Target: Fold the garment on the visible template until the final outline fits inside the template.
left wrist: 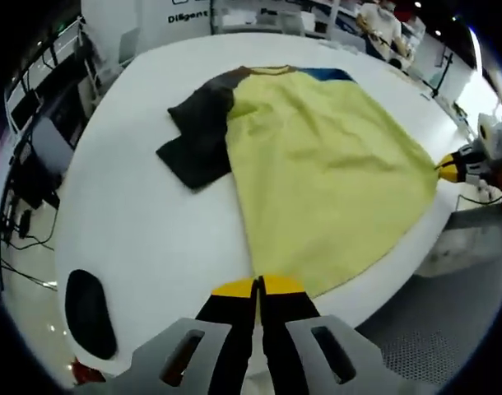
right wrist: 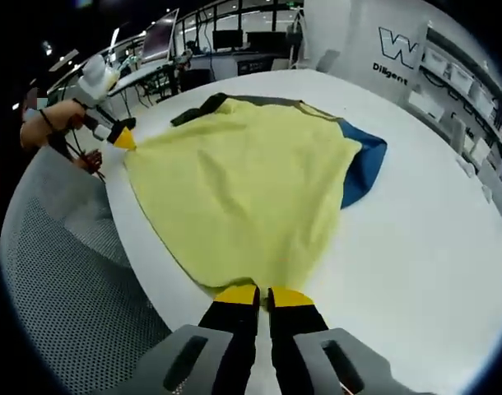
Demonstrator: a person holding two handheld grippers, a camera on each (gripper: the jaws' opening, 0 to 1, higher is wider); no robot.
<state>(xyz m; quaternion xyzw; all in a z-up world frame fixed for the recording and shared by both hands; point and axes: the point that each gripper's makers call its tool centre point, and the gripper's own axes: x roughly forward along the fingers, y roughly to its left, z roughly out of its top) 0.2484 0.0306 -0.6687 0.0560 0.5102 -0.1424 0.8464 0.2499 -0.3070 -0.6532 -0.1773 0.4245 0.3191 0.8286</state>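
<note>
Gripping the hem of the yellow fabric garment, both grippers hold opposite bottom corners, and the cloth is spread flat on the white round-edged table. In the left gripper view, the left gripper has its yellow-tipped jaws pressed together at the near hem edge, apparently clamped on the cloth. In the right gripper view, the right gripper shows the same condition: jaws closed together where the hem meets them. Each gripper also appears at the far corner of the other view, pinching the cloth there. The garment lies directly ahead of both sets of jaws, with its long axis running from the held hem away toward the collar at the far side of the table. A dark brown sleeve extends off one side, and a blue sleeve off the other. A black oval pad rests on the table near the left gripper, well apart from the cloth. No template outline can be made out beneath the garment. Judged from this layout, the next move likely carries the hem forward over the body toward the collar; both grippers are equally placed for it and should travel in parallel to keep the fold line square.
</note>
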